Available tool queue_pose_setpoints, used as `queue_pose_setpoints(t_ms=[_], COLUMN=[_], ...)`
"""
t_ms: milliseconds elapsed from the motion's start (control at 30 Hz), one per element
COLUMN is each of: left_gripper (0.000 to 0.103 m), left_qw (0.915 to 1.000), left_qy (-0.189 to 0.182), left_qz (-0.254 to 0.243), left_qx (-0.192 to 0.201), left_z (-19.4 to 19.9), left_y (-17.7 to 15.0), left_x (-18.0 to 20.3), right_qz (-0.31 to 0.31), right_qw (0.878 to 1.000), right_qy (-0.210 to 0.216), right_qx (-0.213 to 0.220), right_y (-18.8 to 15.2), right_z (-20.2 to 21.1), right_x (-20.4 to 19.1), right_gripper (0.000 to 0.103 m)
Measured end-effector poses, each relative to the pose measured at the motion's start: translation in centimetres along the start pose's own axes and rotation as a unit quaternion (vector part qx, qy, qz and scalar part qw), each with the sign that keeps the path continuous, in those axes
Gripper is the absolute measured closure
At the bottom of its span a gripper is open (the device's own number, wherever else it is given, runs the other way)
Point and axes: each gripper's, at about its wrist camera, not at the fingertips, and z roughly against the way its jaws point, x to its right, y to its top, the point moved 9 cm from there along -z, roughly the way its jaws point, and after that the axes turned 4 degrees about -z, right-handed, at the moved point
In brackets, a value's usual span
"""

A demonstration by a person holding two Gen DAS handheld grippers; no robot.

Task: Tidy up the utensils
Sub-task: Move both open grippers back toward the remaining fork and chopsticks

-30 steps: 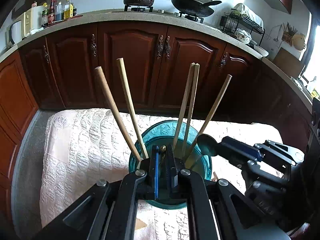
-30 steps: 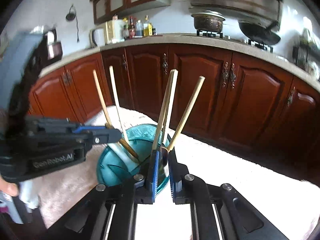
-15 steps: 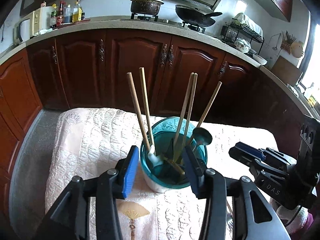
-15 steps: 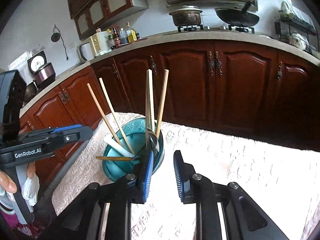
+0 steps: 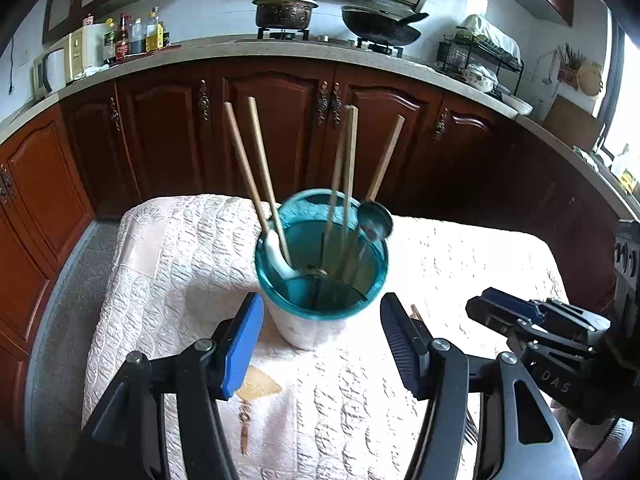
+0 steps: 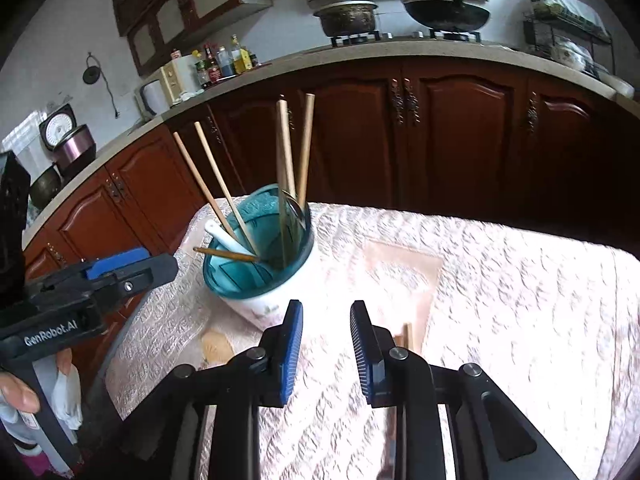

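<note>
Left hand-held gripper (image 5: 322, 334) spread wide, empty, just short of teal utensil cup (image 5: 321, 276), cup near bench (image 5: 180, 264) far-left corner, holds chopsticks (image 5: 256, 168), white spoon (image 5: 276, 248), metal spoon (image 5: 374, 220), right hand-held gripper (image 6: 326, 350) spread, empty, near bench front edge.

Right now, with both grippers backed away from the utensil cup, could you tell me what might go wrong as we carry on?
1. The tall teal-rimmed white cup stands on a soft quilted cloth, so a nudge could tip it.
2. The long wooden chopsticks lean outward well above the rim; the open left gripper could catch them on its next approach.
3. A metal spoon hangs at the rim and might slip out if the cup is jolted.
</note>
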Motion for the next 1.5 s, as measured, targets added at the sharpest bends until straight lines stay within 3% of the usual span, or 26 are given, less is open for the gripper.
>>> queue_pose_setpoints(t_ms=[300,433,767,1133,1500], left_gripper=[0.04,0.039,0.038,0.038,0.038], left_qw=[0.9997,0.9994,0.9986,0.9976,0.996], left_qy=[-0.009,-0.016,-0.024,-0.02,-0.017], left_qz=[-0.024,-0.029,-0.043,-0.03,-0.021], left_qx=[0.0,-0.007,-0.02,-0.059,-0.086], left_z=[0.6,0.6,-0.2,-2.4,-4.0], left_y=[-1.6,-2.2,-3.4,-5.8,-7.2], left_x=[3.6,4.9,7.0,5.7,4.7], right_qz=[-0.026,-0.044,-0.071,-0.076,-0.022], right_qw=[0.999,0.998,0.995,0.989,0.983], right_qy=[-0.037,-0.046,-0.067,-0.077,-0.096], right_qx=[0.0,-0.003,-0.024,-0.102,-0.155], right_y=[-1.8,-2.7,-4.9,-8.6,-9.9], right_z=[2.6,3.3,3.4,-2.0,-8.0], right_x=[3.2,4.6,7.6,10.0,9.9], right_gripper=[0.066,0.056,0.053,0.054,0.061])
